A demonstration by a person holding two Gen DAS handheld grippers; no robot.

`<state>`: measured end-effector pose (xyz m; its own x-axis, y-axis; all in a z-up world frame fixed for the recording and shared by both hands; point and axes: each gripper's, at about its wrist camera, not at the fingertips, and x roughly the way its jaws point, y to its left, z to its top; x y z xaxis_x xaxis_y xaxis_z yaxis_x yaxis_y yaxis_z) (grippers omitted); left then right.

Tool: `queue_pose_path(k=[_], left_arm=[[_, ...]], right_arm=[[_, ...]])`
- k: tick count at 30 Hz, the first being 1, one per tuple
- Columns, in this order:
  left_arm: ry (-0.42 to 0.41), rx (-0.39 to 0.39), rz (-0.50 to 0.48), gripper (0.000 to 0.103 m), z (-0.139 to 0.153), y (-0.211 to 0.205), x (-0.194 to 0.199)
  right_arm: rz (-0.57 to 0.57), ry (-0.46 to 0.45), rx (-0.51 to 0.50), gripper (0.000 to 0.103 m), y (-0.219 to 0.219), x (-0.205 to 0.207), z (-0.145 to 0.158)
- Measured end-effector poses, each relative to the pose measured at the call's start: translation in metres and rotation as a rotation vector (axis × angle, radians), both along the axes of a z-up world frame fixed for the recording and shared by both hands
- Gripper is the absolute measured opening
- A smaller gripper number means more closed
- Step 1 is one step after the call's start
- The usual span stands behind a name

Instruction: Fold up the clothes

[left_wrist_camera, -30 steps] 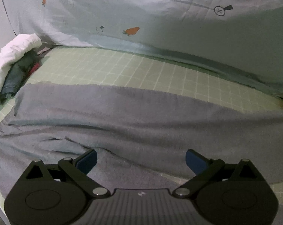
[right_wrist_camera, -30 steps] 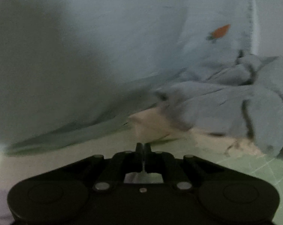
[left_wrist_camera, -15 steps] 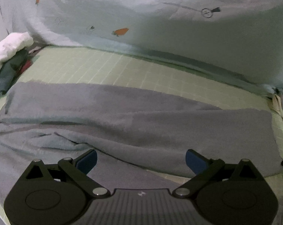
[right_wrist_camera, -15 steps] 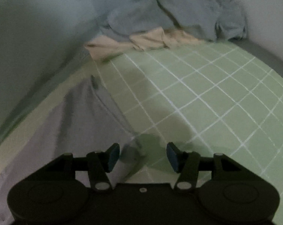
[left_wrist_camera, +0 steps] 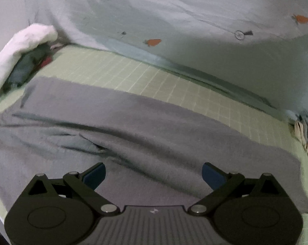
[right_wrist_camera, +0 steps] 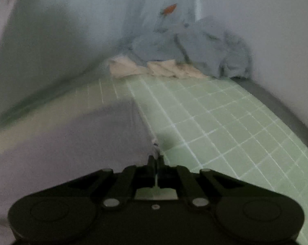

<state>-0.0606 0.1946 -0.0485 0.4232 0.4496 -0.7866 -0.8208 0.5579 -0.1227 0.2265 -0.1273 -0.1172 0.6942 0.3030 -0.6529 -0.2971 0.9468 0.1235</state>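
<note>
Jaws wide on the left gripper (left_wrist_camera: 154, 173), hovering over the grey garment (left_wrist_camera: 145, 126) spread flat across the green grid mat (left_wrist_camera: 174, 85), nothing between the pads. Right wrist view: right gripper (right_wrist_camera: 156, 159) has just been closing, now pinched on the garment's near right corner (blurry, edge visible at the tips). Soft, light, floppy cloth; take it by corners or hem.

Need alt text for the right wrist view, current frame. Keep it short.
The right hand-held gripper is shut on the corner of a grey garment lying on a green grid-patterned sheet. Behind, a crumpled blue-grey clothes pile and a beige cloth sit against a pale blue carrot-print sheet.
</note>
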Motion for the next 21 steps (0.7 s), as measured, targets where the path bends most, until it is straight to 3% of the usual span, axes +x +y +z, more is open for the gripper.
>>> queue_pose_path(k=[2,3,5,6,7,8,10,12,16,21], left_arm=[[-0.019,0.006,0.01,0.1,0.004,0.001,-0.005],[-0.024,0.01,0.013,0.1,0.004,0.002,-0.007],[-0.032,0.007,0.015,0.1,0.005,0.004,-0.01],[-0.037,0.005,0.016,0.1,0.005,0.004,-0.012],[-0.039,0.007,0.023,0.1,0.005,0.004,-0.015],[-0.04,0.009,0.031,0.1,0.005,0.004,-0.017],[-0.036,0.001,0.046,0.1,0.002,0.005,-0.022],[-0.023,-0.024,0.06,0.1,-0.005,0.007,-0.026],[-0.002,-0.032,0.07,0.1,-0.012,0.009,-0.028],[0.024,-0.048,0.08,0.1,-0.021,0.014,-0.028]], right_arm=[[0.034,-0.092,-0.023,0.002,-0.003,-0.015,0.01],[0.028,-0.047,-0.051,0.002,-0.003,-0.009,-0.002],[-0.026,0.159,-0.11,0.003,-0.009,0.009,-0.034],[-0.057,0.178,-0.078,0.004,-0.015,0.008,-0.037],[-0.084,0.188,-0.053,0.012,-0.021,0.006,-0.038],[-0.091,0.158,-0.061,0.033,-0.021,0.002,-0.033],[-0.089,0.088,-0.121,0.062,-0.015,-0.003,-0.027],[-0.063,0.049,-0.13,0.061,-0.006,0.0,-0.021],[0.014,0.009,-0.127,0.071,0.02,0.01,-0.014],[0.097,-0.002,-0.12,0.077,0.059,0.028,-0.009]])
